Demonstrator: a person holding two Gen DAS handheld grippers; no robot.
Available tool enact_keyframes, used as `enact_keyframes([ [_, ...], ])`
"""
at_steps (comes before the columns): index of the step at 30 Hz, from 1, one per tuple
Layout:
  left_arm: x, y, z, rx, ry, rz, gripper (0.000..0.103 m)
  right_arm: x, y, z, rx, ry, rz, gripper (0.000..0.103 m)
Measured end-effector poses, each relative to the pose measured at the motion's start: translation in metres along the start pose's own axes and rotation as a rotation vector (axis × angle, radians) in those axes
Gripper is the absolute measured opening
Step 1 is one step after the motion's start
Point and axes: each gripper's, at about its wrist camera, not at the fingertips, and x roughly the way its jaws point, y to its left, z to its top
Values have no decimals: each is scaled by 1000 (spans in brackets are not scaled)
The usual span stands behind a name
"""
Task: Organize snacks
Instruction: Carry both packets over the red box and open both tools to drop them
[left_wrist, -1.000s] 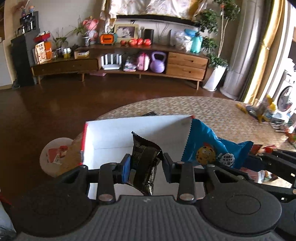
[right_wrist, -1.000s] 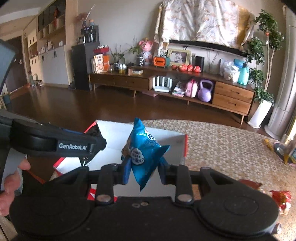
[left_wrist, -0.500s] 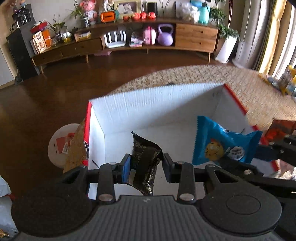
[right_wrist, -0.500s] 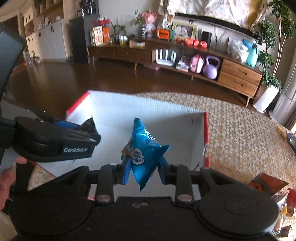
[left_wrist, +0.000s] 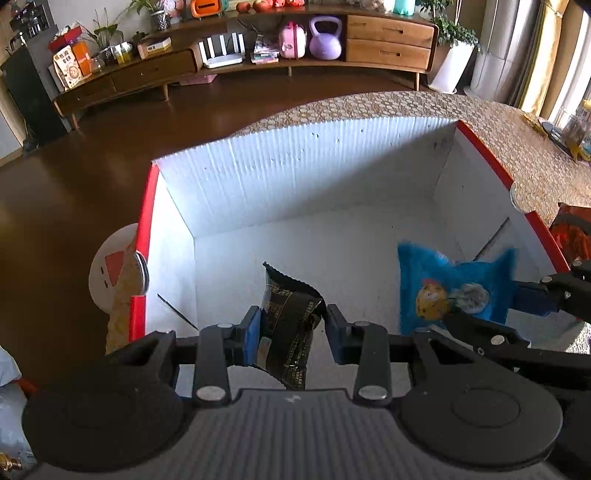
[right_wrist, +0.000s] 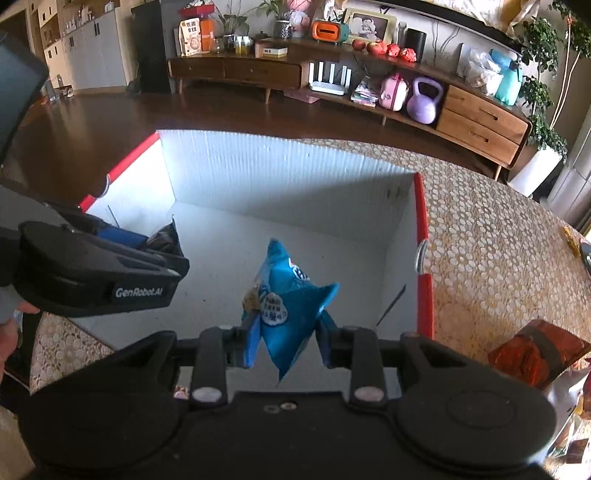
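A white cardboard box with red rims (left_wrist: 303, 173) stands open on the patterned table; it also shows in the right wrist view (right_wrist: 288, 173). My left gripper (left_wrist: 290, 332) is shut on a black snack packet (left_wrist: 290, 321) and holds it over the box's near left part. My right gripper (right_wrist: 284, 341) is shut on a blue snack bag (right_wrist: 288, 310) over the box's near right part. The blue bag (left_wrist: 450, 291) and right gripper also show at the right of the left wrist view. The left gripper (right_wrist: 99, 273) shows at the left of the right wrist view.
Red and orange snack packets (right_wrist: 539, 350) lie on the table right of the box. The table (right_wrist: 491, 251) has a honeycomb pattern. A round white stool (left_wrist: 110, 273) stands on the floor left of the box. A wooden sideboard (left_wrist: 258, 62) lines the far wall.
Both grippers have moved forward and tilted down over the open box, each still holding its packet. The box's inside floor has come into view.
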Motion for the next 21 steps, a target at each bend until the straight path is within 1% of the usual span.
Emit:
enact_keyframes([
  [1,0,-1,0,2,2,1,38,0,0,-1,1,0,3,30],
  [4,0,-3,-1,17,6,5,42,-2,-2,-2,4,1,5,33],
  [7,-2,-6,-2,27,2,26,51,-3,-2,-1,2,0,5,35],
  [9,-5,-7,-1,25,-13,29,67,-6,-3,-3,0,-6,1,37],
  [11,-10,-7,-2,20,-31,31,72,-10,-4,-3,3,-13,-2,40],
  [16,-21,-10,-4,24,-48,28,73,-25,-11,-5,15,-47,8,51],
  [18,-26,-11,-6,28,-57,33,73,-31,-12,-6,15,-61,12,59],
  [20,-30,-13,-7,30,-66,39,74,-39,-13,-7,15,-76,18,64],
  [21,-33,-13,-9,28,-71,43,74,-42,-14,-8,13,-83,17,65],
])
